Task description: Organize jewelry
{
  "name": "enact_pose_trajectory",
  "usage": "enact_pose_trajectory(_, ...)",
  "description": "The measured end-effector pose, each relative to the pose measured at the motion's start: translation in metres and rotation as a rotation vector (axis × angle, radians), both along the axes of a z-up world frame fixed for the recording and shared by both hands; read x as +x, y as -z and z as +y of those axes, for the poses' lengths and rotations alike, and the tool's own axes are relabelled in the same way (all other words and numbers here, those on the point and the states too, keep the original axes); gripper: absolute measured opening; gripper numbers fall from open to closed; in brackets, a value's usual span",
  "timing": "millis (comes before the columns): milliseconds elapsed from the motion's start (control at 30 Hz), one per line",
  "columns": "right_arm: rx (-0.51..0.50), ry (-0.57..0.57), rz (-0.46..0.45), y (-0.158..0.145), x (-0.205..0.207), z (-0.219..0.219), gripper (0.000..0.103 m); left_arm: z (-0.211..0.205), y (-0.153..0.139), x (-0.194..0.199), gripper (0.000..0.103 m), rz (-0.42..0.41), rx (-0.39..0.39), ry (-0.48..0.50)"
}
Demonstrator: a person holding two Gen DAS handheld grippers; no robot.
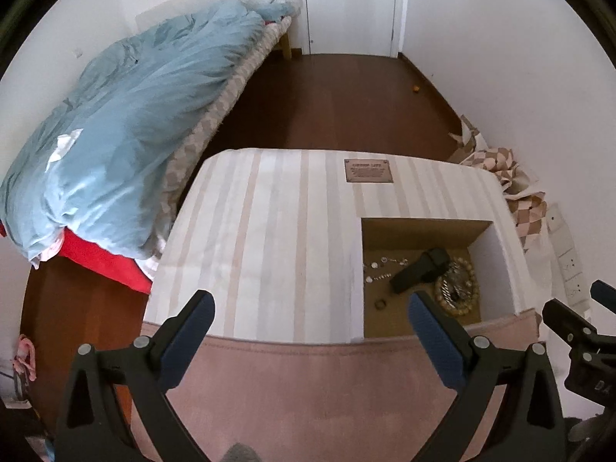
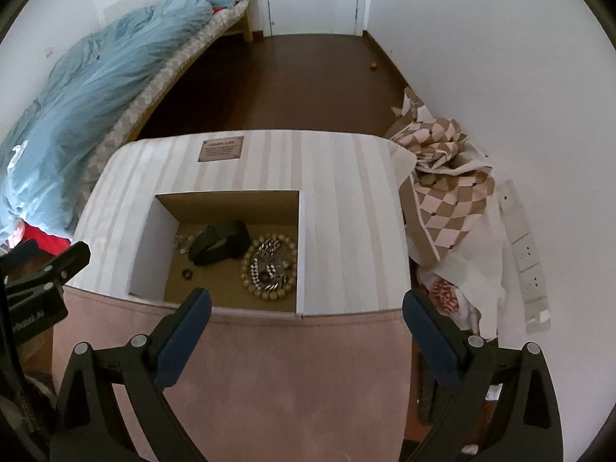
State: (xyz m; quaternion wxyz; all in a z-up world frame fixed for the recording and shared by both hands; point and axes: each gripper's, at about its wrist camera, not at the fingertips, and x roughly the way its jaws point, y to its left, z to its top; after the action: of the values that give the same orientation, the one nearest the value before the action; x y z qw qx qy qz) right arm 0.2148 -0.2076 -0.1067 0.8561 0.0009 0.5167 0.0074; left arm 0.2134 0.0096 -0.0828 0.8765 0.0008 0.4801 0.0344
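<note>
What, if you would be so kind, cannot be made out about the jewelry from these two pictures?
- Small pieces, left wrist view: too small to tell studs from beads.
- Chains inside the bead bracelet, right wrist view: tangled; count unclear.
- Black strap: its underside and whatever lies beneath are hidden.
- Box front floor: cut off by its near wall.
- Plaque: text blurred.

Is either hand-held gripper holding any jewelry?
No, the left hand-held gripper and the right hand-held gripper are both open and empty.
</note>
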Motion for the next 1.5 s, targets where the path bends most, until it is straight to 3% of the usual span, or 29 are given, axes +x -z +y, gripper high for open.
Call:
enact_pose_trajectory(500,-0.047,0.009,-0.282,-0.141,-0.146,-0.002,0.102,-0.012,-0.121,-0.137,0.102,-0.219,-0.024,0.037)
enact_pose_trajectory(800,-0.063,0.034,-0.421,-0.209,-0.22,-0.006,0.103,-0.011,-0.169,-0.193,0.102,-0.279,-0.048,0.02)
enact_pose_trajectory(1167,-0.06,0.041,-0.414,-0.224,-0.243,-0.005,0.103,-0.009,-0.186,-0.216,0.102,-0.297,-0.044,0.025)
enact_pose_trajectory(1500,-0.052,0.034,-0.353,-0.201,-0.212,-0.003,0.103,-0.009,-0.175,-0.193,0.102,-0.242,-0.068,0.014)
